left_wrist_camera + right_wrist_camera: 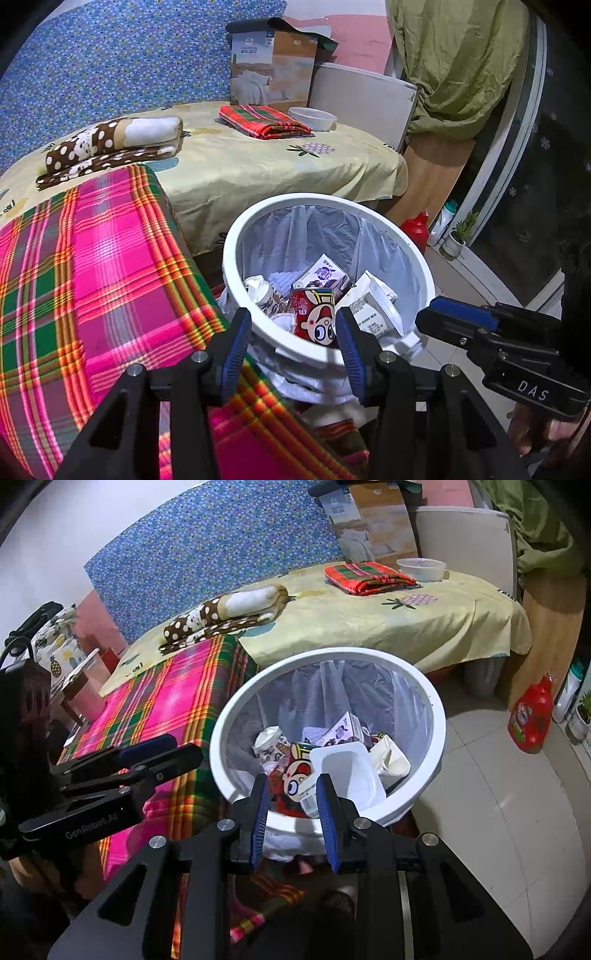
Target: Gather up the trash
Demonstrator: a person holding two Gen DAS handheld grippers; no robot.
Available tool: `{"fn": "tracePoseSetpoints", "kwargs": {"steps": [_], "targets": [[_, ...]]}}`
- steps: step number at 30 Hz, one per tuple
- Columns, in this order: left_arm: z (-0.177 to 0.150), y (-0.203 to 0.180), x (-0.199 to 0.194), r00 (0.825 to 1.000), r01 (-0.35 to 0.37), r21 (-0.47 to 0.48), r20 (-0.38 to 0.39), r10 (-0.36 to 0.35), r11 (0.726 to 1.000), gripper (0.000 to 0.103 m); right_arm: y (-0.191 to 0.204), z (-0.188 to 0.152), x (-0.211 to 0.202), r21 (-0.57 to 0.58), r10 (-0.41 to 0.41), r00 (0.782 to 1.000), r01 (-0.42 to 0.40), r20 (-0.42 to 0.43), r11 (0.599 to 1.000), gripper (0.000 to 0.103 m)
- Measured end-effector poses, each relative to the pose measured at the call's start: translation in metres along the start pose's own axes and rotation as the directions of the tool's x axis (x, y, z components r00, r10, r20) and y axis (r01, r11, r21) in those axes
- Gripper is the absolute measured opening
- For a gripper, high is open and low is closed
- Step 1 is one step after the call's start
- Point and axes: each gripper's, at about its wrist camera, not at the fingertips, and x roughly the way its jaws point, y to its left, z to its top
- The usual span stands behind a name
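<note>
Now both claws, left [291, 321] and right [290, 790], tilt down over one white bin [236, 236], each parted and empty, above two cartons [323, 275] and one red can [314, 319].

White bin [236, 258] with translucent pale liner [384, 251]; inside, a red carton [314, 317] printed with a cartoon face and a white tray [347, 771]. Near left, pink-green-orange plaid cloth [92, 277]. Far: pale yellow sheet [258, 162], brown white-dotted blanket [110, 144], blue floral backing [110, 62]. Right: red jug [532, 716].
</note>
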Motion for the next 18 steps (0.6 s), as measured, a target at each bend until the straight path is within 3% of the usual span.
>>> {"fn": "tracePoseSetpoints", "kwargs": {"steps": [5,18], "targets": [[-0.008,0.001,-0.019,1.0,-0.015,-0.005,0.02,0.015,1.0,0.05,0.015,-0.004,-0.007,-0.022,0.011,1.0,-0.01,0.016,1.0,0.035],[-0.039,0.004,-0.074,0.994,-0.088,-0.027,0.067,0.09,0.996,0.05,0.053,-0.023,-0.033,-0.102,0.031,0.998,-0.025,0.063,0.994,0.036]]}}
